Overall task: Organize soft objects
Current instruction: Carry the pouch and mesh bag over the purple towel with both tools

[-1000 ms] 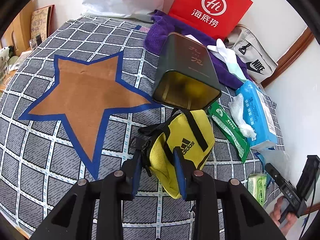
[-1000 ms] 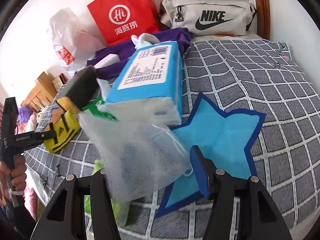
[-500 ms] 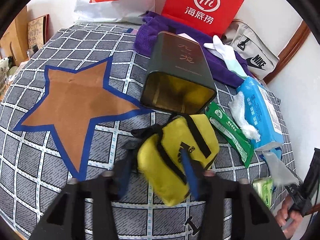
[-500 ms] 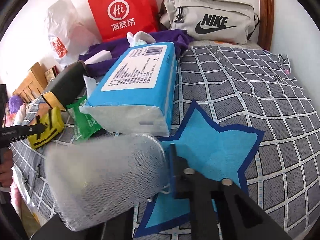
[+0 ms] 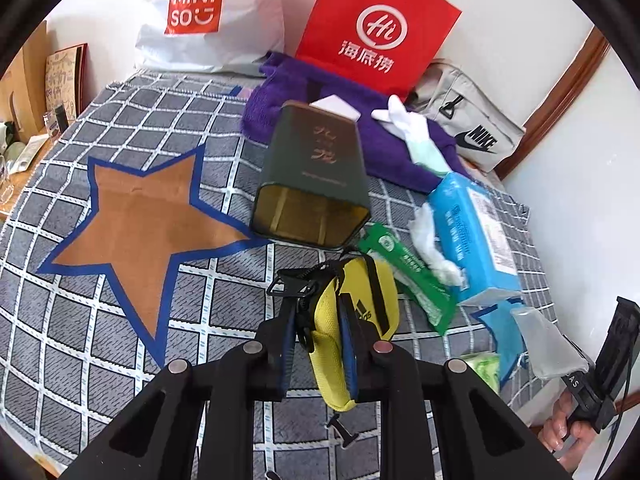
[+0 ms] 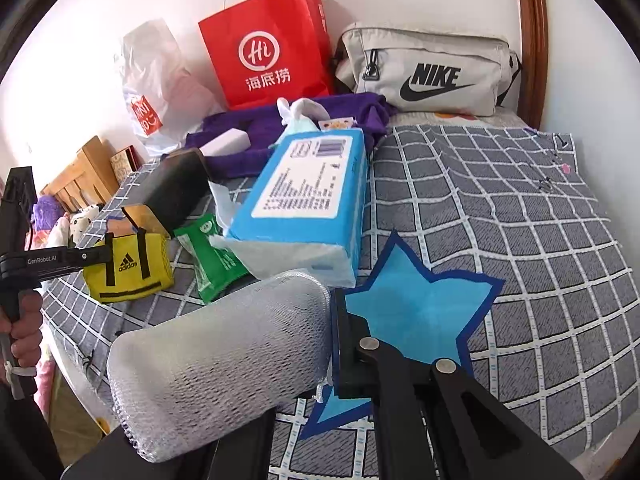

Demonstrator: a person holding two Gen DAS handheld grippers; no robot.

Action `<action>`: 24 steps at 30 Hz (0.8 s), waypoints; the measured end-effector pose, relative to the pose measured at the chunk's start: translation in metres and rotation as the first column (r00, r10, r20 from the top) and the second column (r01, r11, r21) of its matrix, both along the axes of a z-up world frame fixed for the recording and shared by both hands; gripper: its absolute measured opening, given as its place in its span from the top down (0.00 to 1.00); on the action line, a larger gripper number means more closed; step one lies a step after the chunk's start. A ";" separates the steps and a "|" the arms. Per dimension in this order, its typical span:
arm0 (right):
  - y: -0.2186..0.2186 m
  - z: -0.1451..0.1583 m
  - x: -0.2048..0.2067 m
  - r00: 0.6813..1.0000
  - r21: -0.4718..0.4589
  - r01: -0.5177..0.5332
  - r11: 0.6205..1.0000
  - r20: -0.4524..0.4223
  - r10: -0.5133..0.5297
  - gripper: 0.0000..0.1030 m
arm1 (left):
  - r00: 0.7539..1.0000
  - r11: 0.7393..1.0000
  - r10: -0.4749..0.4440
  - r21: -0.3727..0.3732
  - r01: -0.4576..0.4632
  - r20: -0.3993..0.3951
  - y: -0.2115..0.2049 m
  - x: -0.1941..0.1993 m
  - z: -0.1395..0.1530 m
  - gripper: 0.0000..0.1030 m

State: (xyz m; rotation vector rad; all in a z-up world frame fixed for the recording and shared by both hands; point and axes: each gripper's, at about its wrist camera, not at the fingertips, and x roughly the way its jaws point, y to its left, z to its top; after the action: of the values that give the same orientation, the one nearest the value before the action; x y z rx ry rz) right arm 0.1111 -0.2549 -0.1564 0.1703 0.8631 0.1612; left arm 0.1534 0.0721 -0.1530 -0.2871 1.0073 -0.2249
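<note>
Both tongs (image 5: 318, 344) (image 6: 332, 344) grip items near the bed's (image 6: 520, 220) front edge

tin (image 5: 316, 184) behind pouch (image 5: 352, 312) | wipes pack (image 5: 408, 276) between pouch and tissue pack (image 5: 476, 236)

I am working in a home bedroom: ahead of my tools lies a bed under a grey checked cover (image 6: 520, 216), its brown wooden headboard (image 6: 530, 32) against a white wall, with shopping bags and a grey Nike waist bag (image 6: 424, 68) beyond.
</note>
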 end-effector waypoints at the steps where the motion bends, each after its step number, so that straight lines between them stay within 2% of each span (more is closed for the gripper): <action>1: 0.000 0.003 0.000 1.000 -0.001 -0.002 1.000 0.003 0.002 0.95 | 1.000 1.000 0.001 -0.003 -0.001 0.005 0.001 -0.001 0.004 0.82; 12: 0.009 0.041 0.014 0.999 -0.020 -0.019 1.000 0.047 0.020 0.95 | 0.998 1.000 0.006 -0.003 -0.006 0.065 0.004 -0.003 0.044 0.82; 24: 0.015 0.067 0.049 0.998 -0.030 -0.030 0.999 0.053 0.031 0.95 | 0.993 1.000 0.027 0.007 -0.028 0.111 0.001 0.022 0.080 0.82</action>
State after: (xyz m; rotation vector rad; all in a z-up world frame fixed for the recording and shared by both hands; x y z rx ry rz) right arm 0.1600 -0.2395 -0.0896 0.1246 0.8150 0.1808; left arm 0.1754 0.0734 -0.0725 -0.2775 0.8935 -0.2092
